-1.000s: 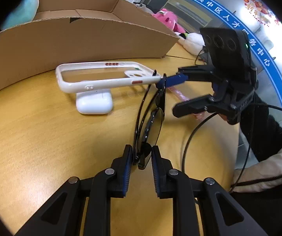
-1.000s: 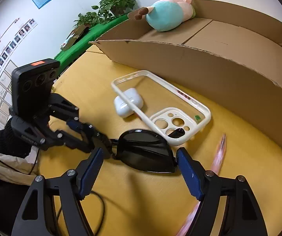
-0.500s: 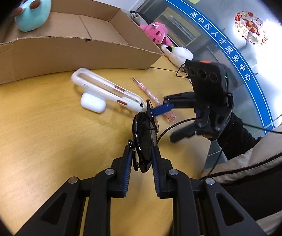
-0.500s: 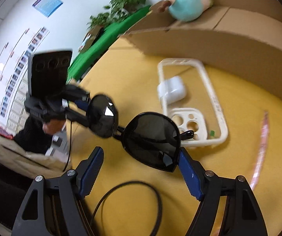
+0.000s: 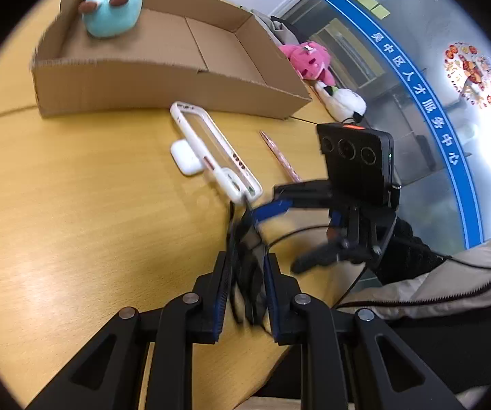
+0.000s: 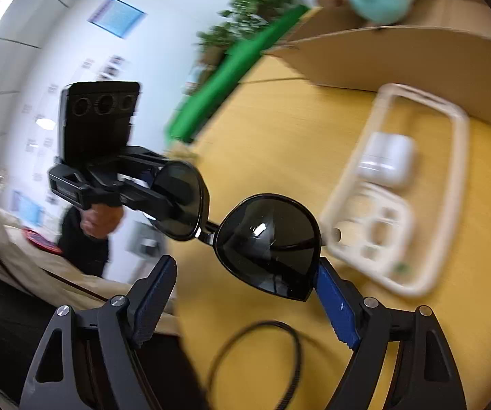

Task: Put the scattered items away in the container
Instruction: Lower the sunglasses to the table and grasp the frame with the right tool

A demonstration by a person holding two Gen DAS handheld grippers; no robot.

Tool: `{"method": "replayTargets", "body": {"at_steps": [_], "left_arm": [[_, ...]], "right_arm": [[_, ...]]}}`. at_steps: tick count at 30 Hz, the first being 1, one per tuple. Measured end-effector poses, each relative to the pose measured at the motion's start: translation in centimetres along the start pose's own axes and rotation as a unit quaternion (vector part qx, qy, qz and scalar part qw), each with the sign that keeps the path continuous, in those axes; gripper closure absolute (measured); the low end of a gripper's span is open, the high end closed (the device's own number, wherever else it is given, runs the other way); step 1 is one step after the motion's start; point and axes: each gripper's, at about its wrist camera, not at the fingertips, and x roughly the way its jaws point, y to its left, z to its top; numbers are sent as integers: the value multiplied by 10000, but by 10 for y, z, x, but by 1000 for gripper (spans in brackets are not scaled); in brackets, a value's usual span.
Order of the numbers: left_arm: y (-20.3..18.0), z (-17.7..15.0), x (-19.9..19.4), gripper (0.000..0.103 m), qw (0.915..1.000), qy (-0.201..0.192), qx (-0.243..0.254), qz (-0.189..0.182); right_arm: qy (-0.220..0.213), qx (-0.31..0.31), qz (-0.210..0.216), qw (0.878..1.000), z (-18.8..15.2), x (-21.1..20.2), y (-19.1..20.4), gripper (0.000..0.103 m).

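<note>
Black sunglasses [image 5: 247, 263] hang above the wooden table, one lens pinched in my left gripper [image 5: 247, 283], which is shut on it. In the right wrist view the other lens [image 6: 266, 239] lies between the jaws of my right gripper [image 6: 243, 266]. Those jaws are opening: the left pad stands well clear and the right pad is at the lens edge. My left gripper [image 6: 163, 191] shows there holding the far lens. The cardboard box [image 5: 163, 85] stands at the back with a teal plush [image 5: 114, 7] inside.
On the table before the box lie a white phone case [image 5: 211, 143], a white earbuds case [image 5: 185, 159] under it and a pink pen [image 5: 281, 157]. A black cable [image 6: 255, 358] loops near the table edge. Pink [image 5: 308, 59] and white [image 5: 343, 100] plush toys sit beyond the box.
My left gripper has risen with the sunglasses, lifting them off the table. The right gripper has swung left, following the glasses, and its jaws stand a little wider.
</note>
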Motion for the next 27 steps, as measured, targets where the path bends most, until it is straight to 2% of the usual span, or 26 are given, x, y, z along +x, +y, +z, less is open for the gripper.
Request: {"method": "replayTargets", "body": {"at_steps": [3,5,7,11,14,16,18,19,20,22,25,27], "left_arm": [[-17,7,-3,85,9999,-56,123,37],[-26,9,-2,85,9995,-56,284,120],[-20,8,4,85,9993,24,258,263],[14,-2,18,85,9983,210,-130,519],[35,-13,19,85,9973,197,-450,548],[43,-20,15,83,9970,167,-564,498],[47,-30,11,71,9976,207,-527,402],[46,-35,9,55,9978,247,-473,406],[45,-42,8,43,9979,290,-414,404],[42,-54,5,42,9984,344,-326,317],[37,-70,7,42,9987,435,-249,135],[32,-79,14,42,9984,509,-252,-17]], "right_arm": [[-107,-255,225,9994,7,10,10,18],[-145,-252,163,9994,12,14,10,18],[-50,-365,-96,9993,13,17,12,18],[288,-903,-806,9922,9,19,25,18],[412,-1194,-1010,9868,12,18,31,15],[559,-1463,-1005,9825,16,20,39,9],[803,-1760,-978,9762,22,28,47,9],[961,-1957,-956,9713,23,30,53,8],[1119,-2170,-937,9652,25,35,59,8],[1330,-2497,-883,9551,33,46,64,8],[1562,-2726,-749,9464,44,69,60,8],[1805,-2985,-638,9350,50,84,57,8]]}}
